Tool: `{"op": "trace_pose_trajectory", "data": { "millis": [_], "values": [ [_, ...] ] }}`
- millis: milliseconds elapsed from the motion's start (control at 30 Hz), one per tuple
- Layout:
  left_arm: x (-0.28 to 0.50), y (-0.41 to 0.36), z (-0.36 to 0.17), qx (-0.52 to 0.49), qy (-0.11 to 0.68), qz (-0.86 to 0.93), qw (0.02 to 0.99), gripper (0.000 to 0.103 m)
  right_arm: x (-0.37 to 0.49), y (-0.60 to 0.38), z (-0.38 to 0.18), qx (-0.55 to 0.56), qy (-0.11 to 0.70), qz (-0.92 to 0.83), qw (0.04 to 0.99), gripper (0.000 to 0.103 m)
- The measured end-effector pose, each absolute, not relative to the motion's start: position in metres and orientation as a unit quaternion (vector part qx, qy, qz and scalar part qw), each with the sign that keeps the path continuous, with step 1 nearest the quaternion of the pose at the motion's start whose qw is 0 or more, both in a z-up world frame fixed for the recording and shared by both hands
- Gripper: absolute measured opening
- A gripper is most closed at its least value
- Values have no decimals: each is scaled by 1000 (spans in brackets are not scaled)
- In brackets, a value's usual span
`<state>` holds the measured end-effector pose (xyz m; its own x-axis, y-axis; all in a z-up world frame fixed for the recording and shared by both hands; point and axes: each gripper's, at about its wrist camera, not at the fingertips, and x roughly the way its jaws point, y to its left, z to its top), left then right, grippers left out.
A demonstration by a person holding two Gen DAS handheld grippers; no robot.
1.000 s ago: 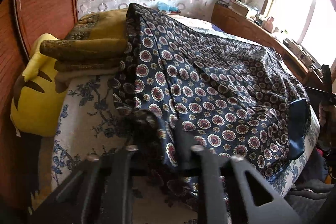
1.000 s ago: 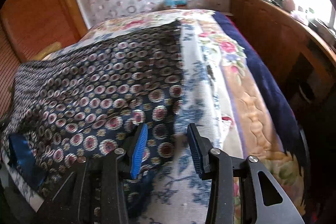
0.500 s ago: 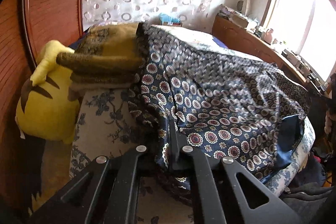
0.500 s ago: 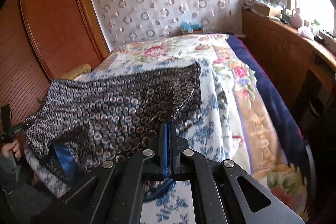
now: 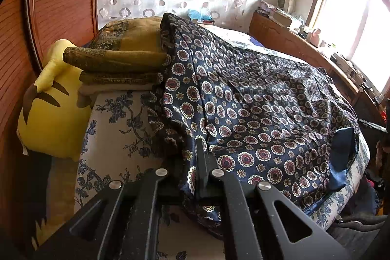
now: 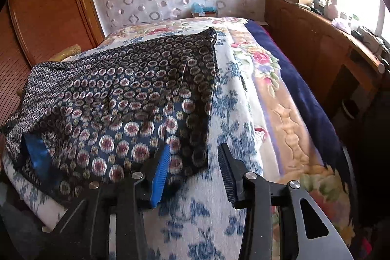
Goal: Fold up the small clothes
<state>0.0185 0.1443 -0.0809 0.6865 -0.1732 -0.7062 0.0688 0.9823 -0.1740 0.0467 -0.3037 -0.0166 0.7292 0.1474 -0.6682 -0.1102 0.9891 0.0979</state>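
Note:
A navy garment with red and white medallions lies spread over the bed. My left gripper is shut on its near left corner, and the cloth drapes over the fingers. In the right wrist view the same garment covers the left half of the bed. My right gripper is open with its blue-padded left finger at the garment's near right corner; nothing is between the jaws but the edge of the cloth.
A yellow plush pillow and folded olive blankets sit at the bed's left. The floral bedcover and a navy blanket edge lie to the right. A wooden counter runs under the window.
My right gripper was shut half a second ago and has opened beside the garment's corner. My left gripper has stayed shut on the cloth and pulled back a little.

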Motion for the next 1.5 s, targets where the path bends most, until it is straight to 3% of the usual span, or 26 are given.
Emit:
{"op": "trace_pose_trajectory", "data": {
  "millis": [167,567,600,633,667,767,1133,1267,1500],
  "values": [
    [18,143,-83,-66,393,-65,915,5,20,-299,-22,-2,370,78,926,42],
    [21,143,-88,-66,399,-63,913,5,51,-272,-26,-12,365,55,929,42],
    [21,143,-89,-66,399,-62,912,5,51,-269,-28,-15,365,55,929,39],
    [22,144,-89,-66,399,-62,912,5,50,-267,-29,-25,362,56,930,15],
    [21,143,-89,-66,399,-61,913,5,47,-264,-29,-29,360,64,930,5],
    [21,142,-90,-60,396,-55,915,5,42,-263,-30,-37,361,77,929,2],
    [19,140,-88,-64,391,-57,916,5,13,-298,-32,-13,374,57,926,2],
    [18,140,-87,-64,390,-58,917,5,13,-300,-20,-8,359,45,932,23],
    [17,137,-85,-56,388,-53,918,5,4,-275,1,-25,312,40,949,31]
  ]
}}
